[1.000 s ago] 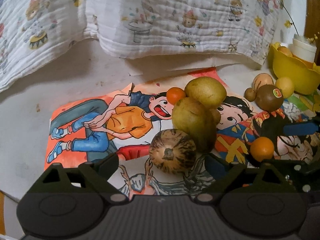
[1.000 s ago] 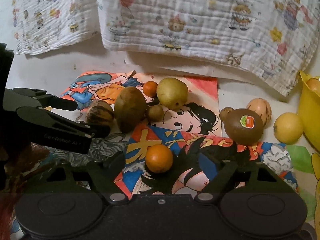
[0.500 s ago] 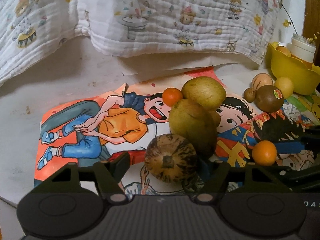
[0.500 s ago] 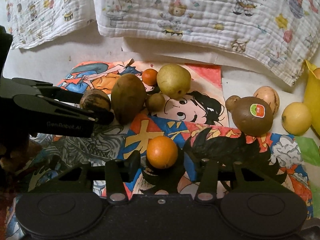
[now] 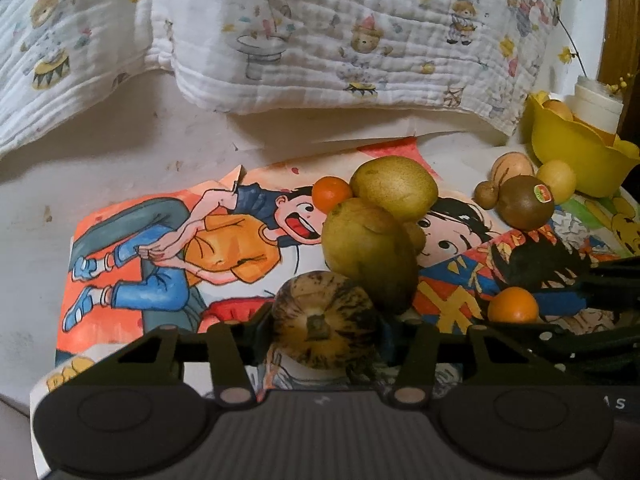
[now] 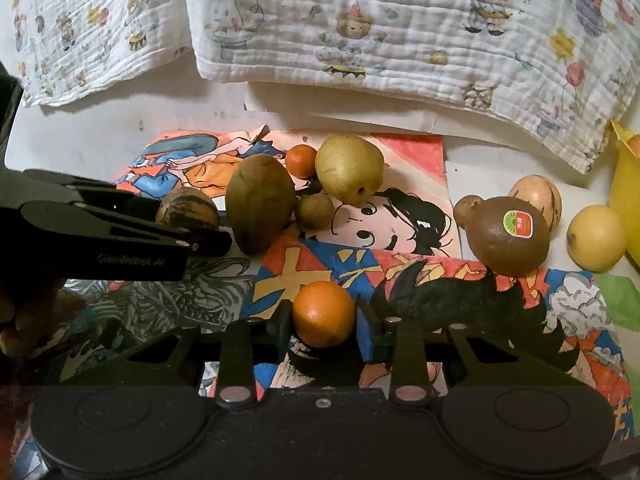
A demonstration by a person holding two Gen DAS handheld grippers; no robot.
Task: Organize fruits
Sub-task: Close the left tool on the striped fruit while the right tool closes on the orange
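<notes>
A brown, dark-streaked round fruit (image 5: 320, 304) lies on the cartoon poster (image 5: 224, 240) between my left gripper's (image 5: 324, 324) closing jaws, and both pads touch its sides. In the right wrist view the same fruit (image 6: 186, 210) shows behind that gripper's fingers (image 6: 200, 236). My right gripper (image 6: 324, 318) is closing on a small orange (image 6: 323, 308), its pads against both sides. The orange still rests on the poster. From the left wrist view that orange (image 5: 512, 304) sits low at the right, between dark fingers (image 5: 560, 304).
A big green-brown fruit (image 6: 258, 200), a pear (image 6: 348, 168), a mandarin (image 6: 302, 160) and a small brown fruit (image 6: 314, 210) cluster mid-poster. A stickered kiwi (image 6: 508, 236), a pale fruit (image 6: 534, 196) and a yellow fruit (image 6: 596, 238) lie right, by a yellow bowl (image 5: 576, 152). A printed blanket (image 6: 400, 40) hangs behind.
Both pairs of jaws have narrowed from wide apart onto their fruits: the left onto the streaked fruit, the right onto the orange. Neither fruit has left the poster.
</notes>
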